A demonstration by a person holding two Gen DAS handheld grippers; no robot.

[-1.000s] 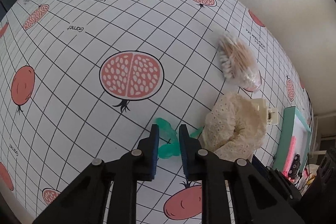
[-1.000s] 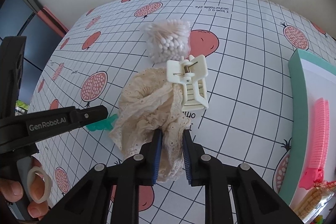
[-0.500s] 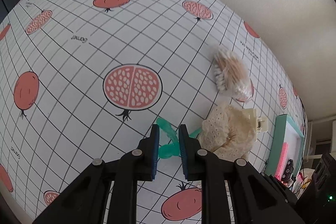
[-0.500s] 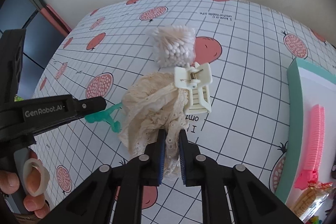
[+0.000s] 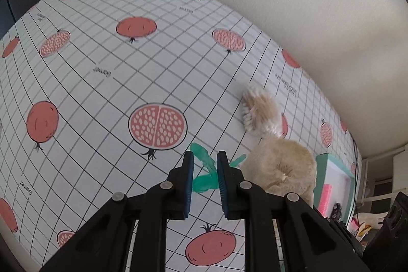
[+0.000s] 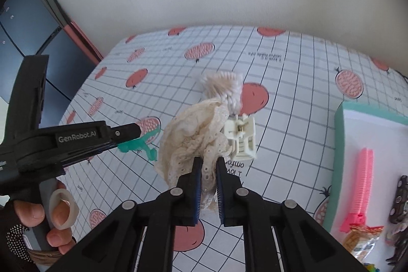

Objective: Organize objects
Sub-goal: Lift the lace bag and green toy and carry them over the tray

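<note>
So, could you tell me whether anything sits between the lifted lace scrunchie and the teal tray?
Only the cream hair claw, on the table right of the scrunchie; the raised scrunchie looks able to pass over it to the tray.

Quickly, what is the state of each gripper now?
Left gripper: open, fingers on either side of the green clip, not clamped.
Right gripper: closed on the cream lace scrunchie.

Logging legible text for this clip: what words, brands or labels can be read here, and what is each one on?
"GenRobot.AI": side of the left gripper, white on black.
"Garnet": printed on the tablecloth, repeated near its lower left edge.
"I lov... omfo...": tablecloth slogan beside the cream hair clip, partly hidden.
Far slogan lines on the tablecloth and the snack packet: too small or blurred.
</note>
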